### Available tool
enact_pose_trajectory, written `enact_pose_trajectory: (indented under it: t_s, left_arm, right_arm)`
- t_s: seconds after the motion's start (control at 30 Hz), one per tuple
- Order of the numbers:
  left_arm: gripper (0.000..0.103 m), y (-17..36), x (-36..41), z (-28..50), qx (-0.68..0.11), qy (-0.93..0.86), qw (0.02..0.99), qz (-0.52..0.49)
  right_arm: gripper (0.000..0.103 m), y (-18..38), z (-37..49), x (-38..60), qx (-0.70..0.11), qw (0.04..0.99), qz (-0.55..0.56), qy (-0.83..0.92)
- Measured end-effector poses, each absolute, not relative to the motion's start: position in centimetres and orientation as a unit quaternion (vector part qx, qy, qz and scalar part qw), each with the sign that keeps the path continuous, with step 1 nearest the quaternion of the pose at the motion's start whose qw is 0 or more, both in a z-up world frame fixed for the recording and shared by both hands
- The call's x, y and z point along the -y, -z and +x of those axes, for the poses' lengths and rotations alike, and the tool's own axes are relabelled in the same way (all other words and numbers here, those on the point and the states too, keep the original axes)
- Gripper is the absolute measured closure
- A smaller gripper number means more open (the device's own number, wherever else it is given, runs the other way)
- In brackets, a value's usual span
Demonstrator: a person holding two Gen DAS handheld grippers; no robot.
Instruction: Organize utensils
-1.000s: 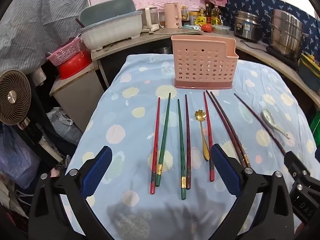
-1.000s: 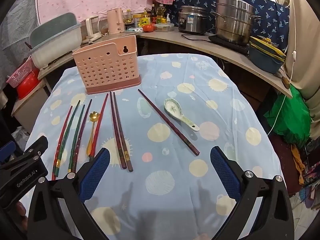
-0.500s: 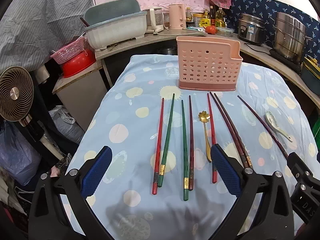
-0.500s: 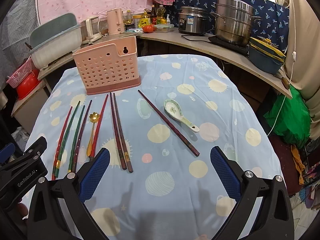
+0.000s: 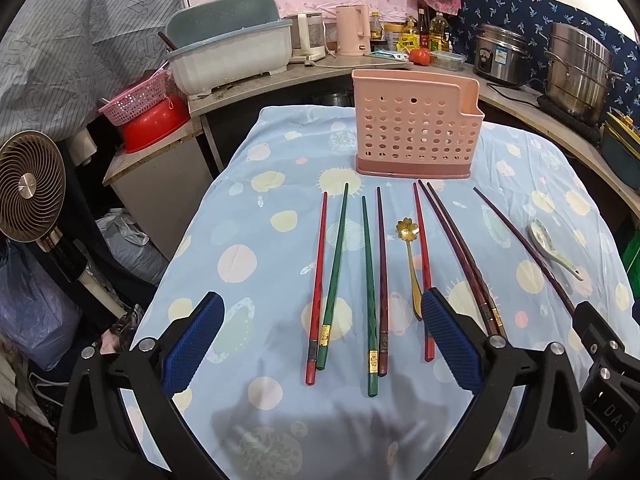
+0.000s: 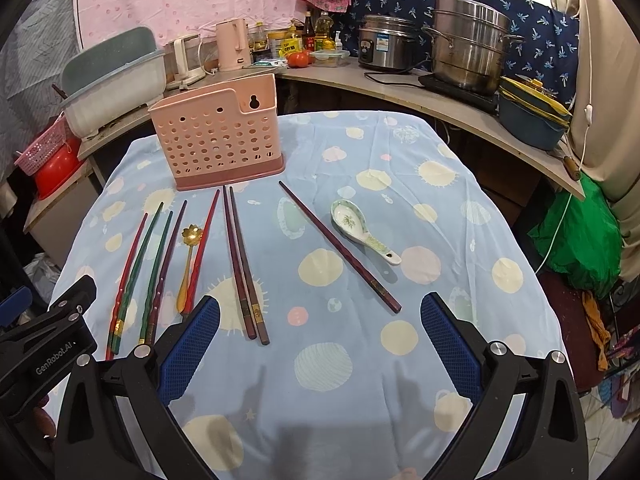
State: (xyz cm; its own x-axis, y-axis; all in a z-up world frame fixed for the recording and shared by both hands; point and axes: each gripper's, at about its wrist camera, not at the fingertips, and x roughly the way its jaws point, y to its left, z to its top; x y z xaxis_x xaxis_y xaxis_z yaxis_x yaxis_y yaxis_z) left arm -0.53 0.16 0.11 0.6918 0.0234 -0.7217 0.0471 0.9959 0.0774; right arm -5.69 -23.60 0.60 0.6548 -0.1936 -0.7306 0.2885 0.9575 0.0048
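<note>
A pink perforated utensil holder (image 5: 416, 132) (image 6: 218, 140) stands upright at the far side of the table. In front of it lie several chopsticks: red (image 5: 318, 280), green (image 5: 368, 288), dark brown pair (image 6: 242, 264) and one apart (image 6: 340, 246). A gold flower spoon (image 5: 410, 256) (image 6: 188, 264) lies among them. A white ceramic spoon (image 6: 358, 228) (image 5: 550, 246) lies to the right. My left gripper (image 5: 320, 344) is open and empty above the chopsticks' near ends. My right gripper (image 6: 320, 344) is open and empty over the cloth.
The table has a blue dotted cloth (image 6: 400, 200). A counter behind holds a dish tub (image 5: 228, 60), kettle (image 5: 352, 30), rice cooker (image 6: 386, 42) and steel pots (image 6: 468, 44). A fan (image 5: 28, 188) stands left; a green bag (image 6: 580, 228) right.
The left wrist view has shifted slightly, so the holder and chopsticks sit a little lower and to the right. The right gripper has barely moved. Both stay open.
</note>
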Motion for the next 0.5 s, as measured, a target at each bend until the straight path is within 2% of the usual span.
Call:
enact_pose_trajectory:
  t_s: [0.5]
  left_arm:
    - [0.009,-0.27,-0.01,-1.05,-0.386,0.006,0.921,0.047]
  right_arm:
    - [0.007,-0.92,-6.11,23.36,-0.388,0.91,0.061,0.133]
